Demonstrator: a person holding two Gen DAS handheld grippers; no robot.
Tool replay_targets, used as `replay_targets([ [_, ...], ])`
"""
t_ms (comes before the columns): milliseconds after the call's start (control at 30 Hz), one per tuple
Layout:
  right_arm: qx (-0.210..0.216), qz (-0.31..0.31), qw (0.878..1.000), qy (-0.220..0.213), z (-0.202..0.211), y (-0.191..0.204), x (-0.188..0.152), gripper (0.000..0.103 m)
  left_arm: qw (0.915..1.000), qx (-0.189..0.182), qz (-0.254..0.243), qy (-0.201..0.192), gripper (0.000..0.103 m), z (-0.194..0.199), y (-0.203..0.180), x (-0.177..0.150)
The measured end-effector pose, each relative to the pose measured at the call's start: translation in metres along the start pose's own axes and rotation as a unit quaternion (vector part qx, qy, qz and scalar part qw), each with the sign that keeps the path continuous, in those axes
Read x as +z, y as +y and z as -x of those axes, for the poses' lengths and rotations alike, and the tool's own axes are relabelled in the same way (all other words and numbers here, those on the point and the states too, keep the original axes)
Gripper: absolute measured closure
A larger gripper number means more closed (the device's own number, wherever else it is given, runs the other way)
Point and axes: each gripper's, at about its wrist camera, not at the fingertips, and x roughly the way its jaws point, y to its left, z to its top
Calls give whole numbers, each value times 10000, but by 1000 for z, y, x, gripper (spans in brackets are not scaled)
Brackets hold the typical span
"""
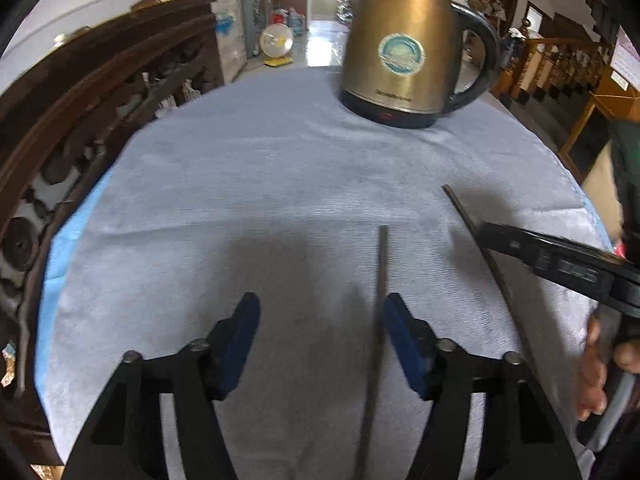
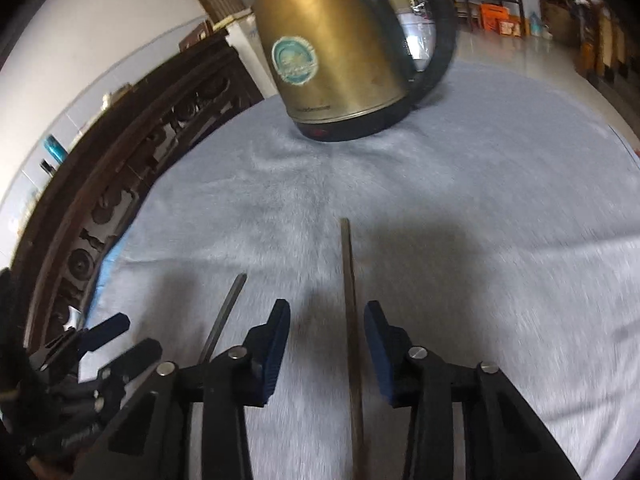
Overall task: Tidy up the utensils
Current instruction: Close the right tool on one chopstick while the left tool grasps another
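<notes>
Grey-blue fleecy cloth point(image 1: 280, 184) covers the tabletop, with a lighter blue sheet point(image 1: 60, 264) showing at its left edge. At the far side stands a brass-coloured electric kettle point(image 1: 400, 52) with a black handle and base and a round blue-green sticker on its side; it is well apart from everything else on the cloth. A dark carved wooden bench back point(image 1: 100, 120) runs along the left edge of the tabletop.

Two dark chopsticks lie flat on the cloth, apart from each other. The left chopstick point(image 1: 380, 288) runs lengthwise away from the camera, its far end pointing roughly toward the kettle, and it lies between the fingers of the left tool point(image 1: 320, 340), just beside the right-hand blue pad point(image 1: 404, 344). That tool's jaws stand apart, and the pads do not press on the stick.

The right chopstick point(image 2: 352, 320) likewise has its long axis running away from the camera toward the kettle; in the left wrist view it slants up to the left. It lies between the fingers of the right tool point(image 2: 326, 344), nearer the right pad, with a gap on both sides, so this tool is also spread and grips nothing. Nothing on the cloth blocks either stick. A hand point(image 1: 600, 368) holds the right tool.
</notes>
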Motion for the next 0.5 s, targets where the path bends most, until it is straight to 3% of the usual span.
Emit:
replay_targets([
  [100,-137,58,9998,139,-18,4,11,67,9996,-226,-116,132,56,-11,-8,5],
  [200,-292,59,9992,255,-28,5,17,75,9982,-475,-249,256,58,-20,-17,11],
  [267,-418,167,9984,334,-31,8,20,90,9974,-554,-328,337,59,-25,-23,12],
  [333,-543,295,9972,414,-33,8,20,96,9963,-645,-365,436,62,-32,-28,15],
  [500,-451,293,9974,481,-26,-2,16,96,9946,-715,-400,637,68,-48,-39,20],
])
